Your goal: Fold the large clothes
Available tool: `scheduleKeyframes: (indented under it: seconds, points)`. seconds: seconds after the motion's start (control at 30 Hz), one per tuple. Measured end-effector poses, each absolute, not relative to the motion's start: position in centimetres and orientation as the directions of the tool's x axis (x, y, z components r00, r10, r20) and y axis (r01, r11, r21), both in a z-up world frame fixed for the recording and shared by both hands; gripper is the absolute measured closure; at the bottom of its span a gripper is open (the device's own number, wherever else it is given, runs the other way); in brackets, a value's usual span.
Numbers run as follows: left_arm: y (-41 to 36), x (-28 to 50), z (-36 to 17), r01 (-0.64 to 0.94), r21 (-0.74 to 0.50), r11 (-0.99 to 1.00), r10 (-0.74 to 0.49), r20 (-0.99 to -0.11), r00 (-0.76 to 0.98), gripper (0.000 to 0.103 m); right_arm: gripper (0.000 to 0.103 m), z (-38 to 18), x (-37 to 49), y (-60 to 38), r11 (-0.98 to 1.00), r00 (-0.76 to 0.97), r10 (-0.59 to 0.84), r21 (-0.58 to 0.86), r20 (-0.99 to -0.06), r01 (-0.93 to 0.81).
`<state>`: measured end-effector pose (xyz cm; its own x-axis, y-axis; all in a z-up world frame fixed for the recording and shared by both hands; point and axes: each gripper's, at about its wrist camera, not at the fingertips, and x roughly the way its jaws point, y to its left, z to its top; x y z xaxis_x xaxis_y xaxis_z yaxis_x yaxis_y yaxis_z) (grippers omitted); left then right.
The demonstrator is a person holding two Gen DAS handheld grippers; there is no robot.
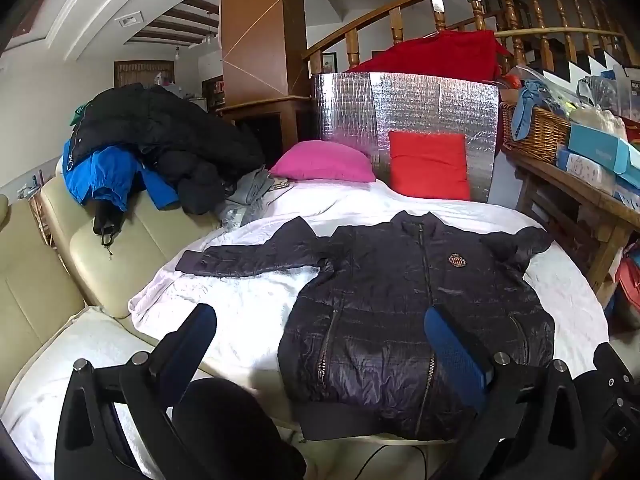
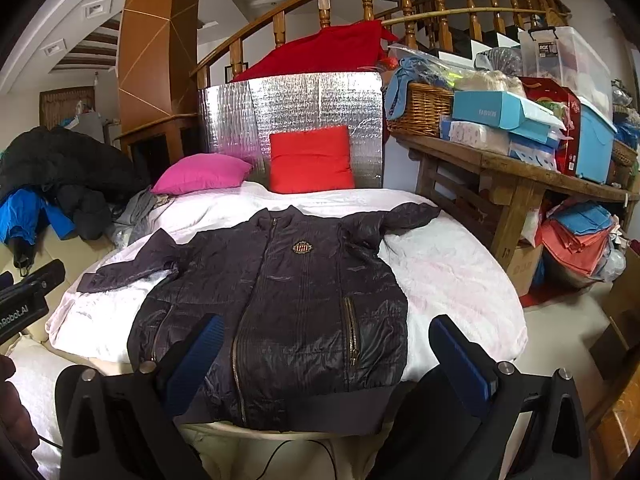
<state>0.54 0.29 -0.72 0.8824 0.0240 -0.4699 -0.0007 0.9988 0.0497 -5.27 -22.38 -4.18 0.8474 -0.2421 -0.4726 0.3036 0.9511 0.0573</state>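
Both claws, left (image 1: 320, 344) and right (image 2: 326, 354), gape empty over the jacket (image 2: 280, 300); it looks light, puffy, slippery — pinch the cuffs.

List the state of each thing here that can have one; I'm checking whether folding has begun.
Dark quilted jacket: unfolded, flat, front up, zipped, sleeves spread.
Left hand-held gripper: open, empty, above the jacket's hem.
Right hand-held gripper: open, empty, above the hem.
Pink pillow: lying flat.
Red pillow: propped against the silver foil panel.
Coat pile: heaped, unfolded.
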Motion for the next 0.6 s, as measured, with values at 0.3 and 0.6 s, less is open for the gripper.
scheduleKeyframes:
  seconds: [0.3,0.6]
  points:
    - [0.0,0.7,-1.2,0.012,0.060,0.998,0.018,-0.482,0.876,0.000,0.000,-4.6,-4.9,-22.5,0.952,0.839,-0.227,0.068,-0.494,0.298]
    - [0.4,1.1,-1.6,0.010,0.052,0.999,0.017,-0.498,0.867,0.000,0.000,-5.0,-4.2,-22.3,0.955,0.831,-0.214,0.068,-0.513,0.288]
